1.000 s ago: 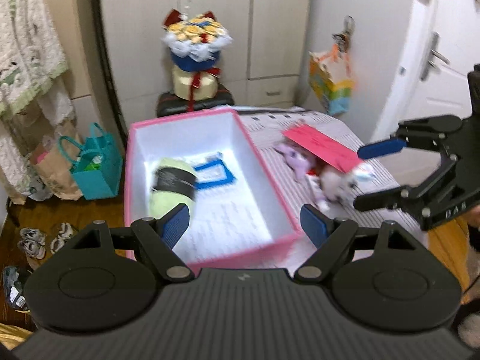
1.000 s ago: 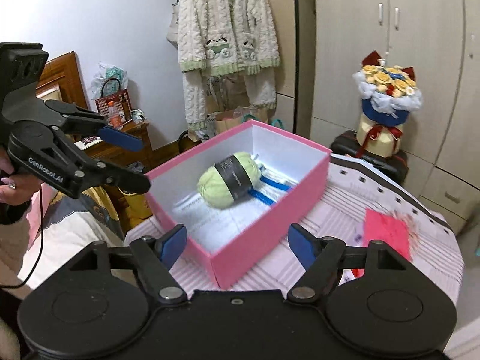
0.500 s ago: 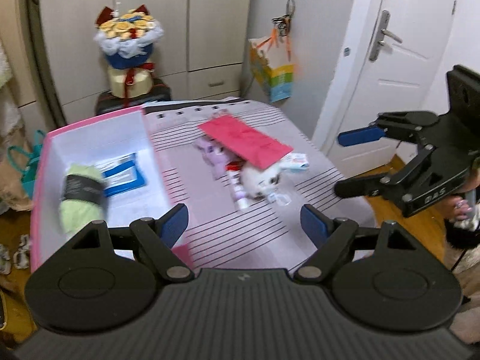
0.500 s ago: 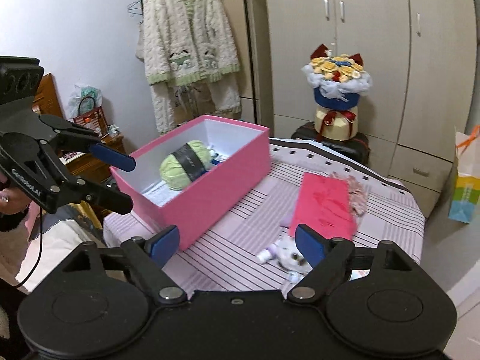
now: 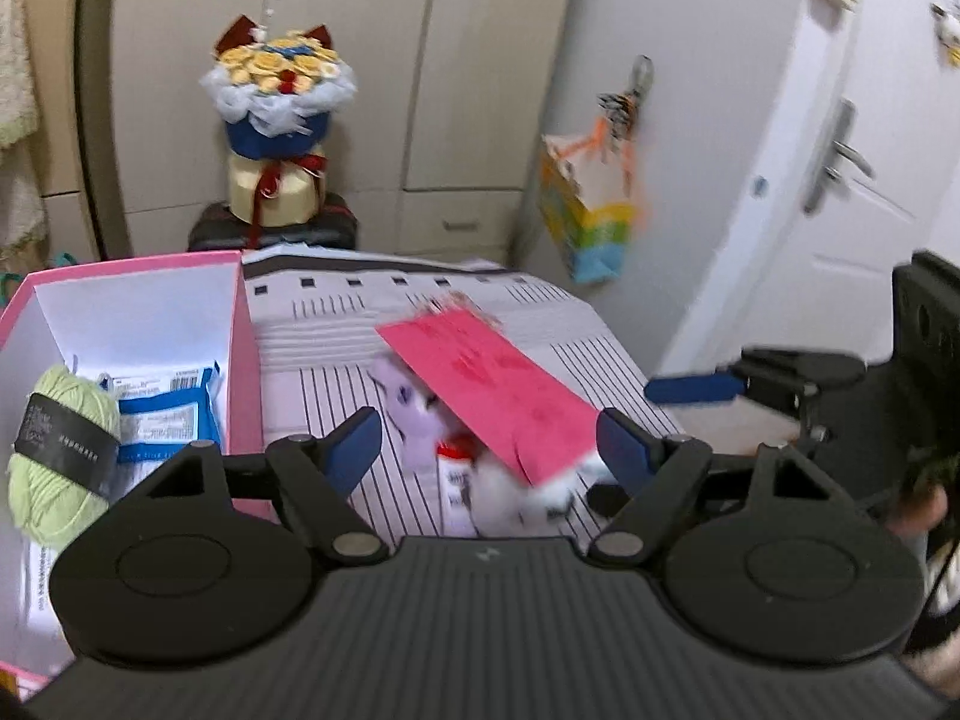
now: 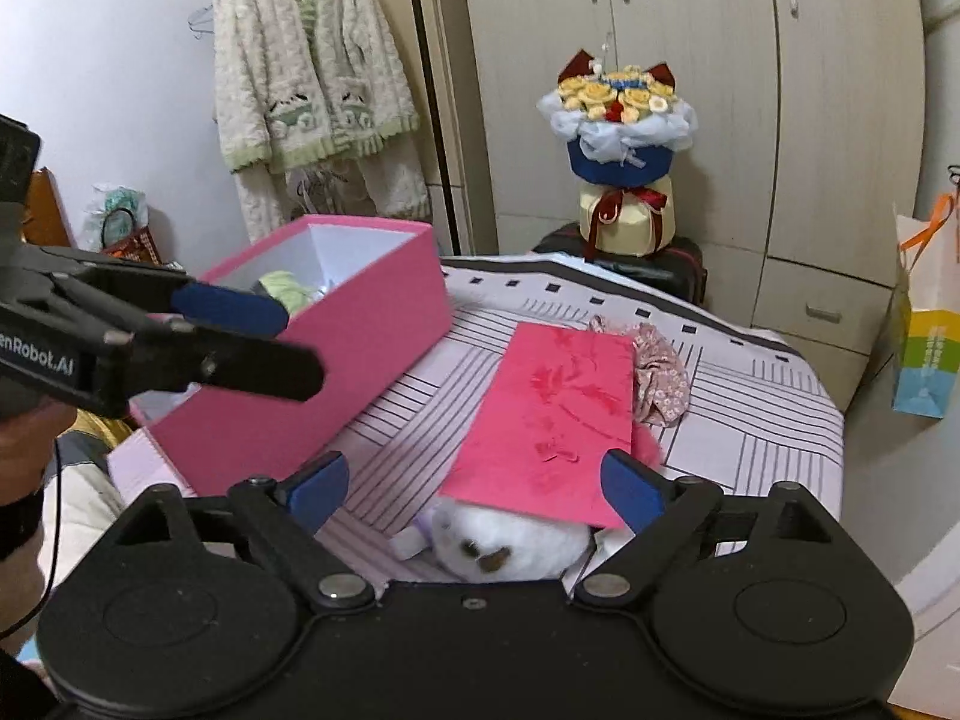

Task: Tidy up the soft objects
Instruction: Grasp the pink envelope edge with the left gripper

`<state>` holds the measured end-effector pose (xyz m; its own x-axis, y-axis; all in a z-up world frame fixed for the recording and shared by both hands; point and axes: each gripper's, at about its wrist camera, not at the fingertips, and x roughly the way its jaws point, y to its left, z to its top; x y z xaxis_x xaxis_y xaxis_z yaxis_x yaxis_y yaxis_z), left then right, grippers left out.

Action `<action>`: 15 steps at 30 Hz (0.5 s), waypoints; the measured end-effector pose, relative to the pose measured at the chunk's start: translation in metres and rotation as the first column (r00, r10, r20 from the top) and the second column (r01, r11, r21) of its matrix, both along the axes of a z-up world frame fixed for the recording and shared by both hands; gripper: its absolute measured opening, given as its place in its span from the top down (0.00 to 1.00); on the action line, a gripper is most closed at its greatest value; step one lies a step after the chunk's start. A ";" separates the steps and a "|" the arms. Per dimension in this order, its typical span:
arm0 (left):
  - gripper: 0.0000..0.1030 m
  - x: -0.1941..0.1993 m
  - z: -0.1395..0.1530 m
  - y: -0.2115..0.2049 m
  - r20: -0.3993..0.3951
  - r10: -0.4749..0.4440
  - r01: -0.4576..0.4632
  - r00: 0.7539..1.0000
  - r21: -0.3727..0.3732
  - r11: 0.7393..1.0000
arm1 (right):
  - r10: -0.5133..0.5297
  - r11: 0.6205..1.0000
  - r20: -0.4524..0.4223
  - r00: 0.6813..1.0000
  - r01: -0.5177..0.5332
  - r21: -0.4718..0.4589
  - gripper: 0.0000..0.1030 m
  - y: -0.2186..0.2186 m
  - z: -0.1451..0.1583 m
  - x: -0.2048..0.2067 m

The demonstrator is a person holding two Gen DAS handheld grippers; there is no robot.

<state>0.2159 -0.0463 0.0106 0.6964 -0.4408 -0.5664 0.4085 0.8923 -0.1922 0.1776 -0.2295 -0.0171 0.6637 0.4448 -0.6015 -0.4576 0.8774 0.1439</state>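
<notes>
A pink box (image 5: pixel 243 360) (image 6: pixel 336 372) stands on the striped table and holds a green yarn ball (image 5: pixel 57 450) (image 6: pixel 285 288) and a blue packet (image 5: pixel 168 414). A white plush toy (image 6: pixel 510 546) (image 5: pixel 510 498) and a purple plush toy (image 5: pixel 408 414) lie under a red envelope (image 5: pixel 498 396) (image 6: pixel 552 420). A floral cloth (image 6: pixel 660 378) lies beside the envelope. My left gripper (image 5: pixel 489 447) (image 6: pixel 264 339) is open and empty above the toys. My right gripper (image 6: pixel 474 489) (image 5: pixel 660 438) is open and empty, just over the white plush.
A small tube (image 5: pixel 453 483) lies between the plush toys. A flower bouquet (image 6: pixel 621 150) stands on a black case behind the table. A wardrobe, a hanging cardigan (image 6: pixel 312 72), a gift bag (image 5: pixel 585 222) and a white door (image 5: pixel 852 168) surround the table.
Both grippers have swung from the pink box toward the plush toys and the red envelope, and have come lower and closer to them. Both stay open and empty.
</notes>
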 end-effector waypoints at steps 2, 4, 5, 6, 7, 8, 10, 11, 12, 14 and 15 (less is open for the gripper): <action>0.26 0.012 -0.006 -0.003 -0.017 0.022 -0.023 1.000 -0.032 0.999 | -0.008 1.000 -0.015 1.000 0.008 0.002 0.05 0.001 -0.008 0.016; 0.28 0.027 -0.013 -0.007 -0.049 0.034 -0.037 0.998 -0.064 0.997 | -0.027 1.000 -0.024 0.999 0.028 0.003 0.04 0.002 -0.013 0.030; 0.29 0.033 -0.016 -0.008 -0.064 0.034 -0.038 0.997 -0.077 0.996 | -0.035 0.999 -0.034 0.999 0.035 0.004 0.03 0.002 -0.017 0.038; 0.33 0.040 -0.020 -0.010 -0.080 0.034 -0.042 0.996 -0.092 0.995 | -0.043 0.999 -0.044 0.998 0.043 0.001 0.03 0.004 -0.019 0.043; 0.35 0.048 -0.025 -0.012 -0.098 0.041 -0.051 0.994 -0.106 0.993 | -0.044 0.999 -0.054 0.998 0.044 -0.001 0.03 0.004 -0.022 0.049; 0.35 0.055 -0.031 -0.014 -0.116 0.056 -0.069 0.992 -0.110 0.992 | -0.036 0.999 -0.070 0.997 0.036 0.001 0.03 0.005 -0.026 0.055; 0.38 0.067 -0.041 -0.018 -0.140 0.083 -0.099 0.987 -0.109 0.989 | -0.028 1.000 -0.110 0.994 0.028 0.002 0.03 0.006 -0.032 0.065; 0.39 0.074 -0.047 -0.019 -0.156 0.091 -0.109 0.984 -0.109 0.988 | -0.028 1.000 -0.123 0.992 0.029 0.006 0.03 0.006 -0.035 0.069; 0.42 0.079 -0.052 -0.020 -0.175 0.092 -0.112 0.980 -0.112 0.987 | -0.033 0.999 -0.132 0.991 0.034 0.008 0.03 0.007 -0.037 0.071; 0.44 0.088 -0.061 -0.020 -0.210 0.101 -0.129 0.972 -0.127 0.983 | -0.042 0.999 -0.153 0.987 0.044 0.011 0.03 0.007 -0.043 0.076; 0.44 0.092 -0.065 -0.019 -0.219 0.105 -0.136 0.970 -0.131 0.982 | -0.046 0.999 -0.163 0.986 0.048 0.011 0.03 0.007 -0.045 0.078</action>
<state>0.3075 -0.0657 -0.0548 0.6212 -0.4483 -0.6428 0.2360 0.8892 -0.3920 0.2557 -0.2220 -0.0623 0.5782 0.4250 -0.6965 -0.3856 0.8946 0.2258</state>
